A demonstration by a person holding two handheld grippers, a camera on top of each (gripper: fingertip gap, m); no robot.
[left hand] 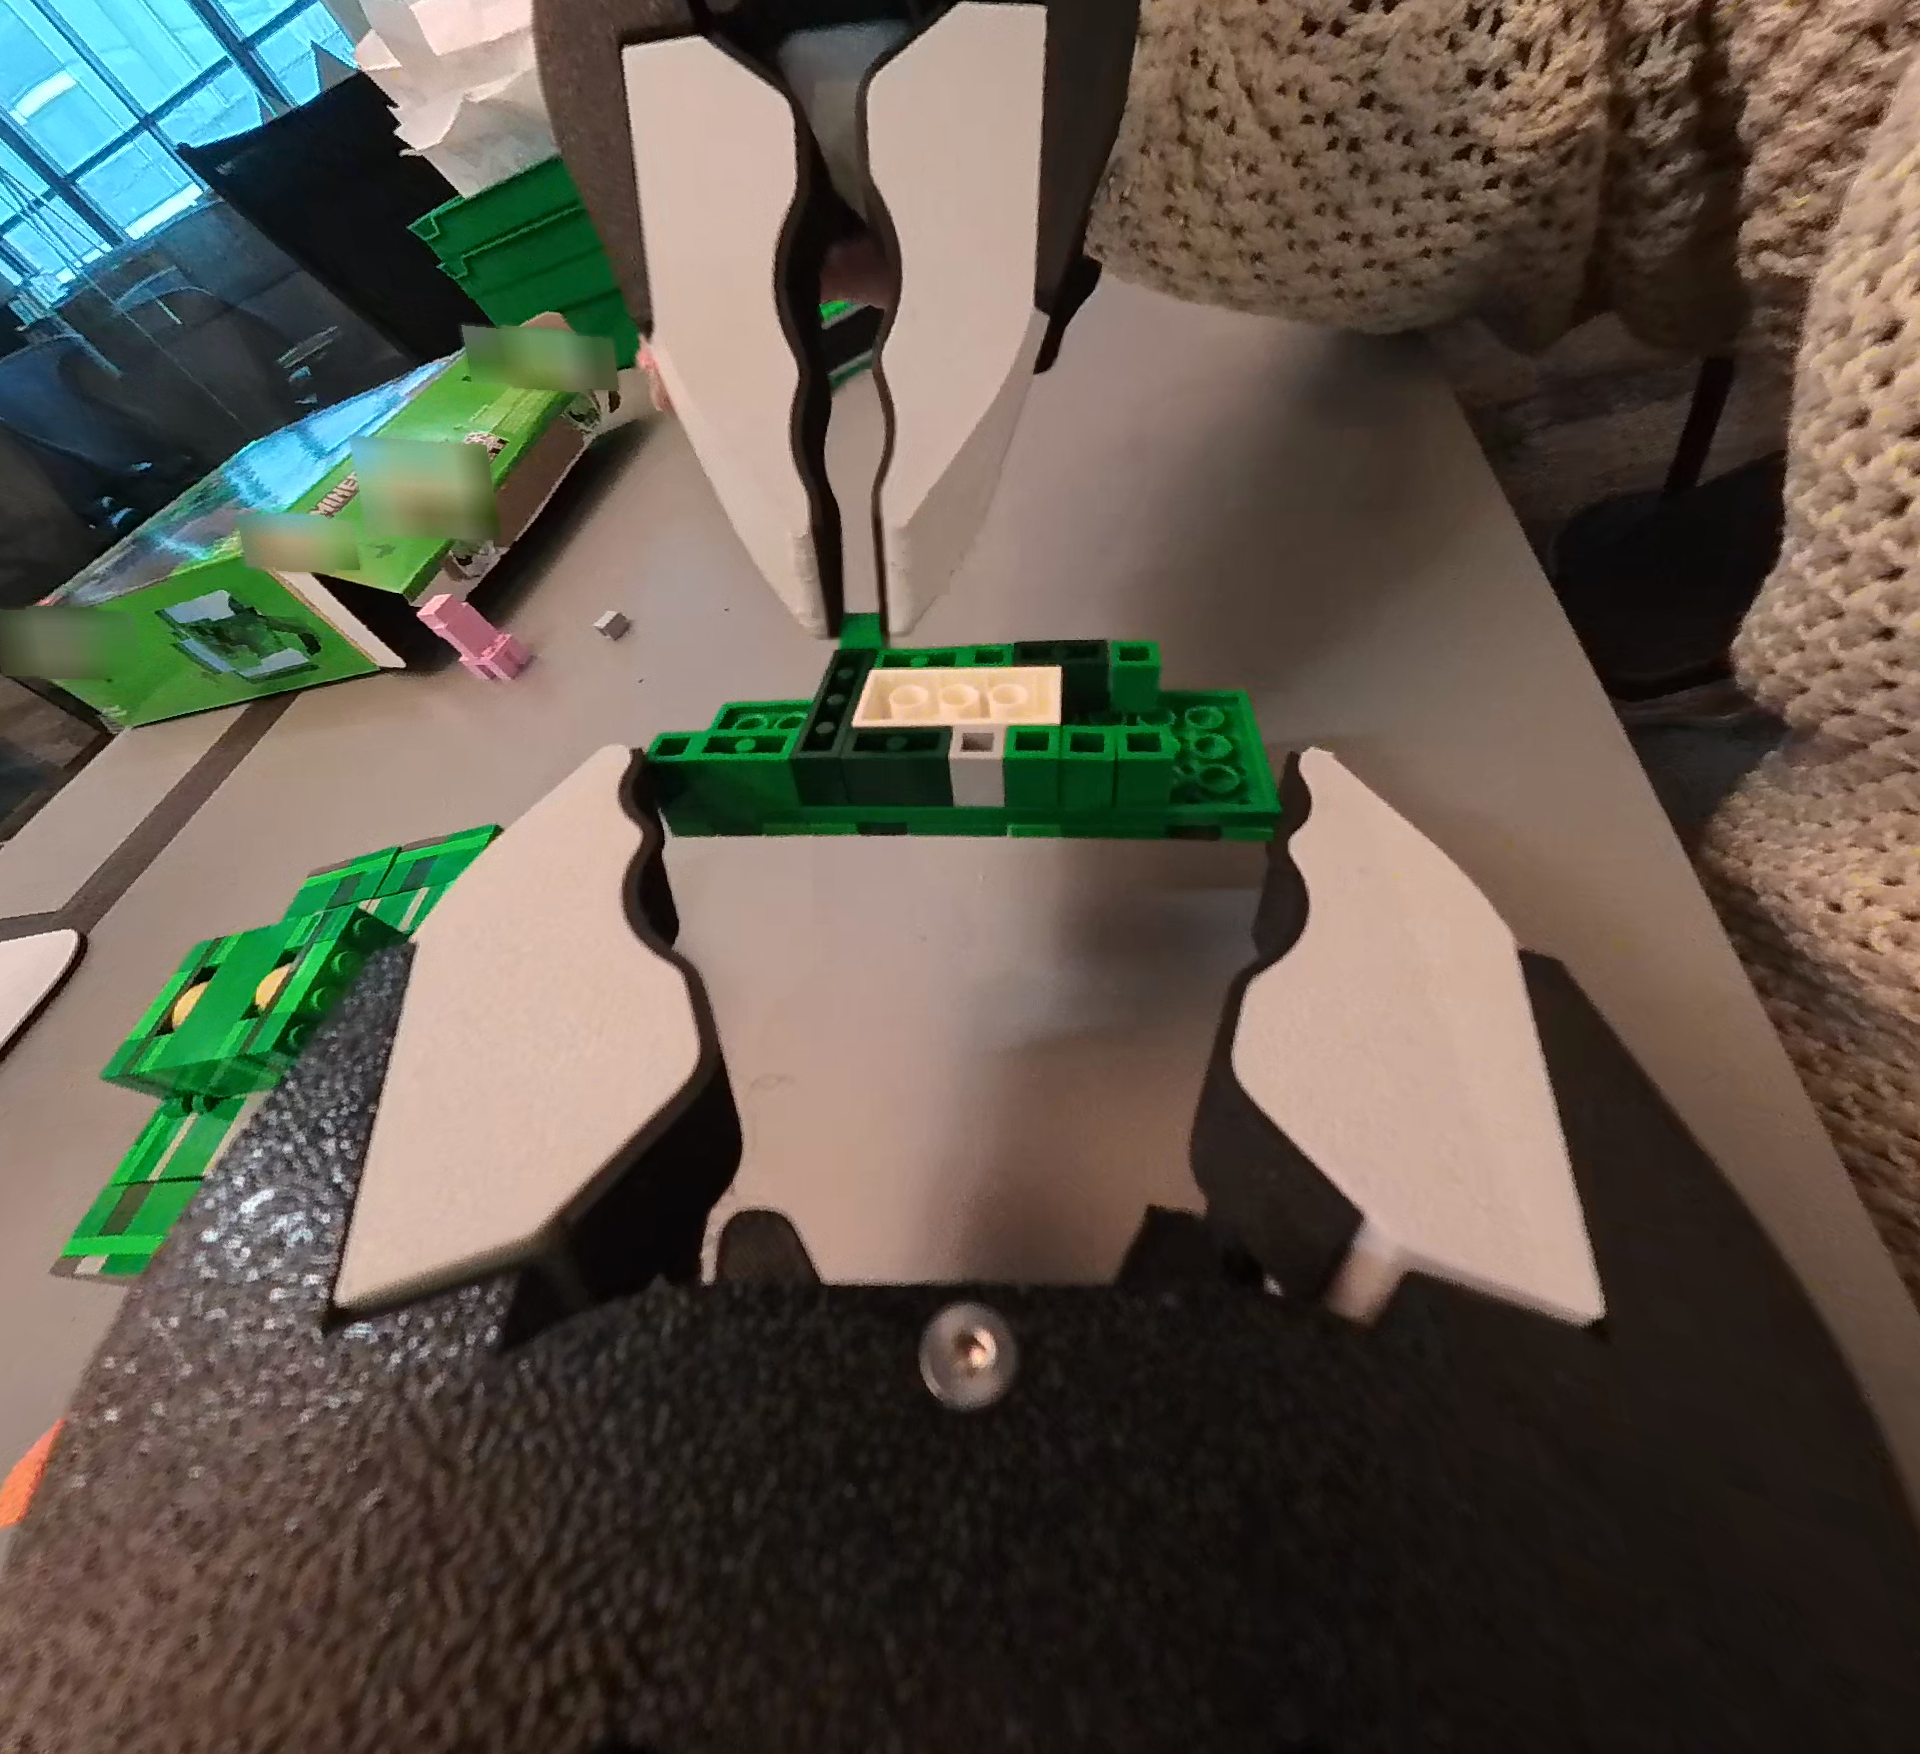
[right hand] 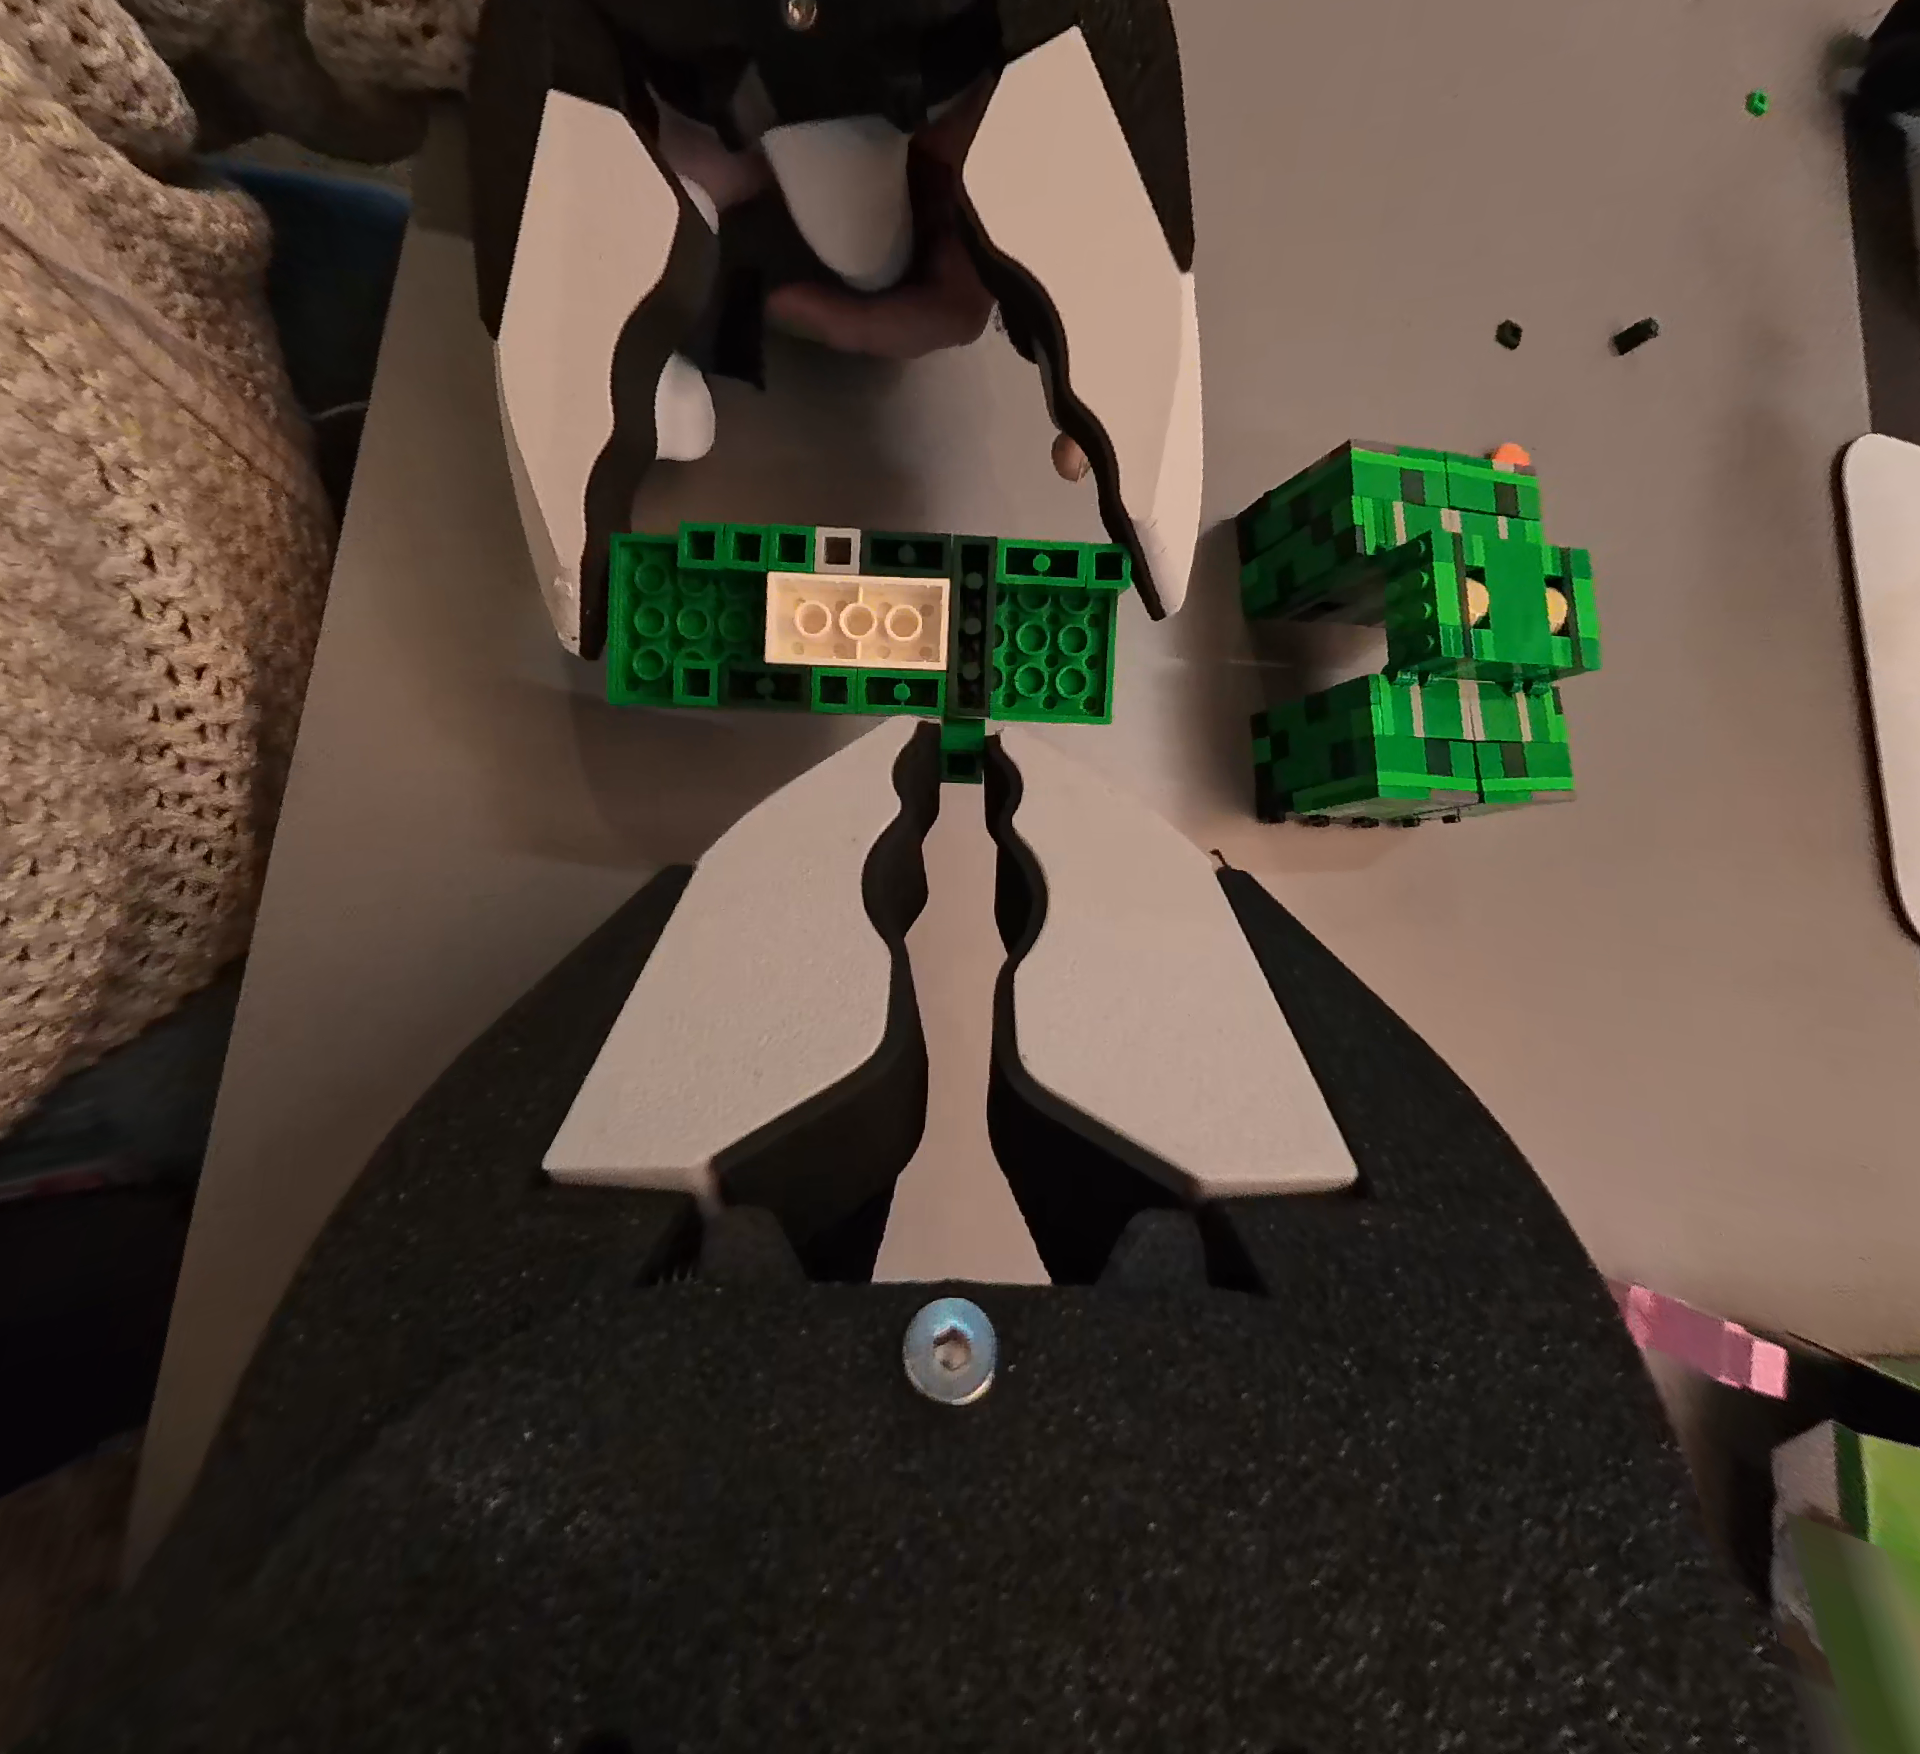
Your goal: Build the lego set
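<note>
A flat green lego assembly (left hand: pixel 1091 759) with a white brick (left hand: pixel 961 696) set in its middle is held by its two short ends between the fingers of my left gripper (left hand: pixel 966 769), a little above the grey table (left hand: pixel 935 977). My right gripper (right hand: pixel 961 748) is shut on a small green brick (right hand: pixel 961 764) and holds it against the long edge of the assembly (right hand: pixel 1049 634), by a dark green strip. In the left wrist view the right gripper (left hand: pixel 857 618) comes down from the top. In the right wrist view the left gripper (right hand: pixel 868 618) straddles the assembly.
A built green block model (right hand: pixel 1413 634) lies right of the assembly, also in the left wrist view (left hand: pixel 291 1008). A green lego box (left hand: pixel 260 561), a pink piece (left hand: pixel 473 639) and a small grey piece (left hand: pixel 613 624) lie farther off. Loose small pieces (right hand: pixel 1631 338) and a white board (right hand: pixel 1881 665) lie right. A person's knitted sleeve (left hand: pixel 1455 94) is beside the table edge. Both grippers' tips are roughly 30 centimetres from the pink piece (left hand: pixel 473 639).
</note>
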